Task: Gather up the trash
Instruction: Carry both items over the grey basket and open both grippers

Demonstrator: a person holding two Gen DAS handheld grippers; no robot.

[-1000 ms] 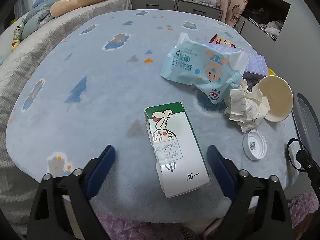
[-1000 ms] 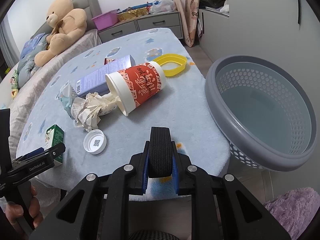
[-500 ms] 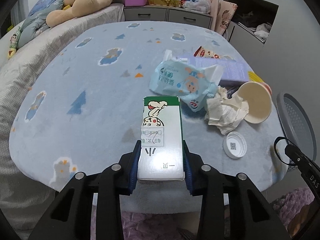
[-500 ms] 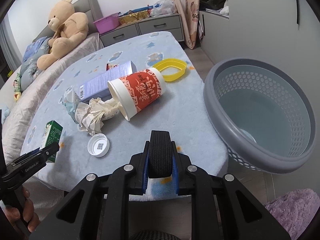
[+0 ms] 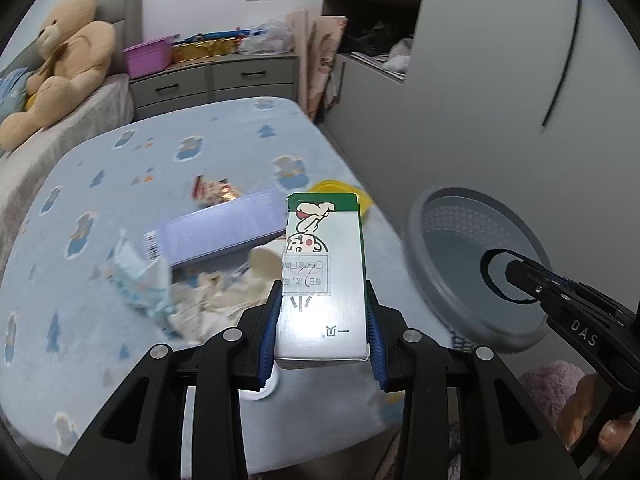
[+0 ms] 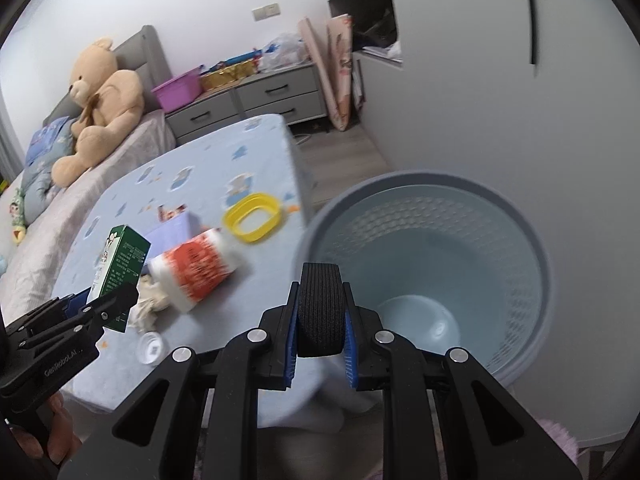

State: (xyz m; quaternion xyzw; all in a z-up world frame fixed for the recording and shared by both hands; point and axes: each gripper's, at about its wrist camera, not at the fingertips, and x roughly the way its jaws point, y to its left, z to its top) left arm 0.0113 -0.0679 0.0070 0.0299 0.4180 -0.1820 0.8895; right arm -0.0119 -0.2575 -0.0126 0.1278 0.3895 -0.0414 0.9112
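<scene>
Grey dresser (image 6: 256, 98) against white wall (image 6: 480, 112)

Two hand-held grippers: the left hand-held gripper (image 5: 322, 330) and the right hand-held gripper (image 6: 320, 342).
One green-and-white carton (image 5: 323, 280), clamped between the left one's pads.
One red-and-white paper cup (image 6: 196, 270), lying ahead-left of the right gripper.
One yellow ring lid (image 6: 252, 217), beyond the cup.
One lilac box (image 5: 218, 232), ahead-left of the left gripper.
One pale blue wrapper (image 5: 136, 280), left of that gripper.
One wad of crumpled paper (image 5: 224, 300), just behind the carton.
One white cap (image 6: 150, 348).
One grey basket (image 6: 520, 240), right of both grippers.
One teddy bear (image 6: 100, 100), far off left.
</scene>
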